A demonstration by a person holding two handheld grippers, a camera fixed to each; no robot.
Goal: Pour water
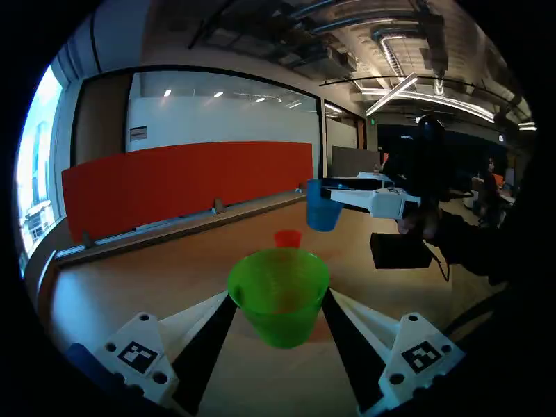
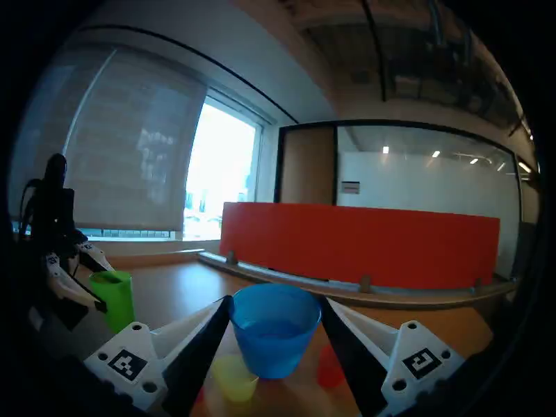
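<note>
- A translucent green plastic cup [image 1: 278, 295] sits upright, nearest the lens in the left gripper view. It is clamped between the two fingers of the left gripper [image 1: 278, 306], one pressing on each side.
- In the right gripper view, the right gripper [image 2: 274, 309] grips a translucent blue plastic cup [image 2: 274, 340] the same way, with a finger on either wall. The cup is upright, and a darker level inside it looks like water.
- From the left gripper view, the blue cup hangs in the air beyond the green one, higher and to the right, the two cups well apart.
- A small orange plastic cup [image 1: 288, 238] stands on the wooden table [image 1: 174, 278] just behind the green cup.
- A small yellow plastic cup [image 2: 235, 377] stands on the table below the blue cup.
- A black box [image 1: 399, 250] lies on the table under the right gripper.
- A long red partition panel [image 1: 187, 181] runs along the table's far edge.
</note>
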